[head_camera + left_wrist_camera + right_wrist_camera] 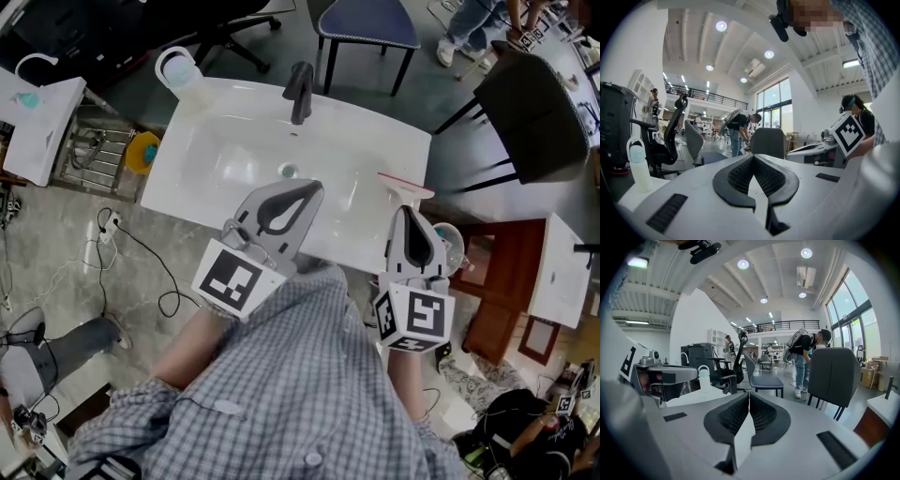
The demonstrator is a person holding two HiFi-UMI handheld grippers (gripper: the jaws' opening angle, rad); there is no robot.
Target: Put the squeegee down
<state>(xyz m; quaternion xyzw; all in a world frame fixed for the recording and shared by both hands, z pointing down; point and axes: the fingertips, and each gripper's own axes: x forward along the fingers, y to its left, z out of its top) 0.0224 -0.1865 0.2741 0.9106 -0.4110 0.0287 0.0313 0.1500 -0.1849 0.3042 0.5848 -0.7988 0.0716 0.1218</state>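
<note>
The squeegee, with a red blade and a white handle, lies on the right rim of the white sink. My right gripper is just on the near side of the squeegee's handle and above it, shut, with nothing between its jaws. To the left, my left gripper hangs over the sink's front edge near the drain, also shut and empty. Both gripper views look out over the room and do not show the squeegee.
A black faucet stands at the sink's back edge, and a white bottle at its back left corner. Chairs stand behind the sink, a wooden stand to its right. A cable trails on the floor at left.
</note>
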